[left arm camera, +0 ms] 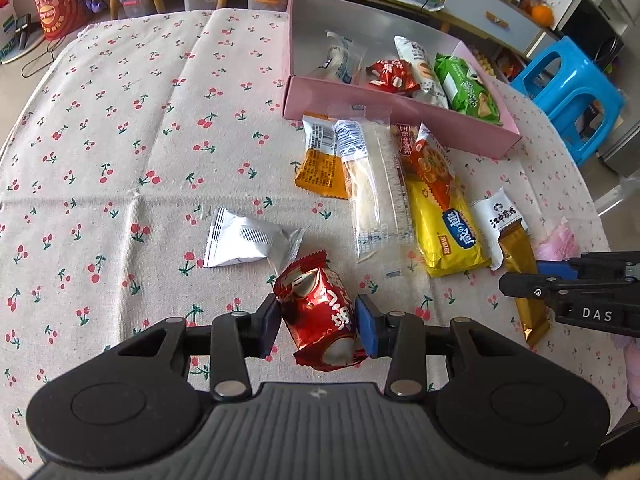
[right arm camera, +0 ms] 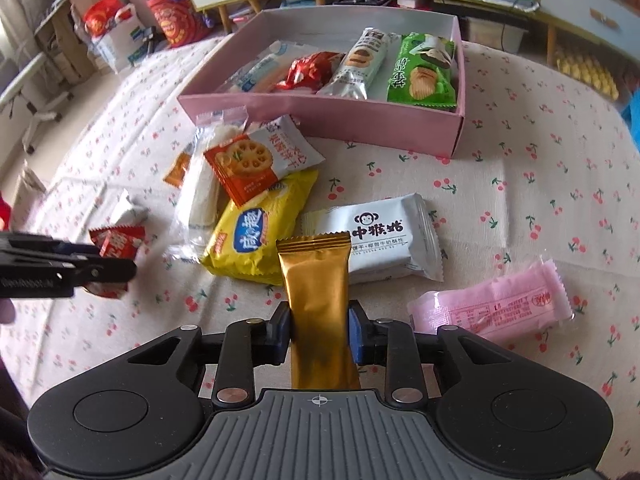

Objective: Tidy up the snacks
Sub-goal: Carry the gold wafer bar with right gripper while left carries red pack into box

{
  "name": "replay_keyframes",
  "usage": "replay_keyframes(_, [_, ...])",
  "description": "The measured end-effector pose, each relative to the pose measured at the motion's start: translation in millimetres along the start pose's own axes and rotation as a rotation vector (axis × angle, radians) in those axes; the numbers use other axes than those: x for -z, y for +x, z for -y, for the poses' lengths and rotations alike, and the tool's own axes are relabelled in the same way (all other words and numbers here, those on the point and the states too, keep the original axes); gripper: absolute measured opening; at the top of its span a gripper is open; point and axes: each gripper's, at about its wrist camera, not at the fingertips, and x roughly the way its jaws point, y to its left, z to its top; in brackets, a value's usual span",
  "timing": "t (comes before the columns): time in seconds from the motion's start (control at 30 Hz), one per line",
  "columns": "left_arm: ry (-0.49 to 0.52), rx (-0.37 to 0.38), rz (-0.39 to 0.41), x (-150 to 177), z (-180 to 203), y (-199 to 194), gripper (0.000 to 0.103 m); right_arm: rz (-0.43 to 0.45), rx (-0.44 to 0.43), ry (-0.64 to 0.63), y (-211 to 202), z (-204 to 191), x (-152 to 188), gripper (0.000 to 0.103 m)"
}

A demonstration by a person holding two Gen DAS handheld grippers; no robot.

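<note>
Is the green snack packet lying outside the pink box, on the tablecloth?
No, the green snack packet lies inside the pink box, at its right end.

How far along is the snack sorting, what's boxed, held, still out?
Done: four packets lie in the pink box, including the green chip packet.
In hand: the left gripper is shut on a red snack; the right gripper is shut on a gold bar.
Left: the yellow packet, white monkey packet, pink packet, silver pouch and several more near the box.
</note>
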Motion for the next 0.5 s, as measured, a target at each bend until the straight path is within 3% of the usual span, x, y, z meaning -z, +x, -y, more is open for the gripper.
replay_keyframes(0.5, [-0.04,0.063,0.078,-14,12,-14,0.035,0.066,-0.106,0.144,-24,3,-20,0.027])
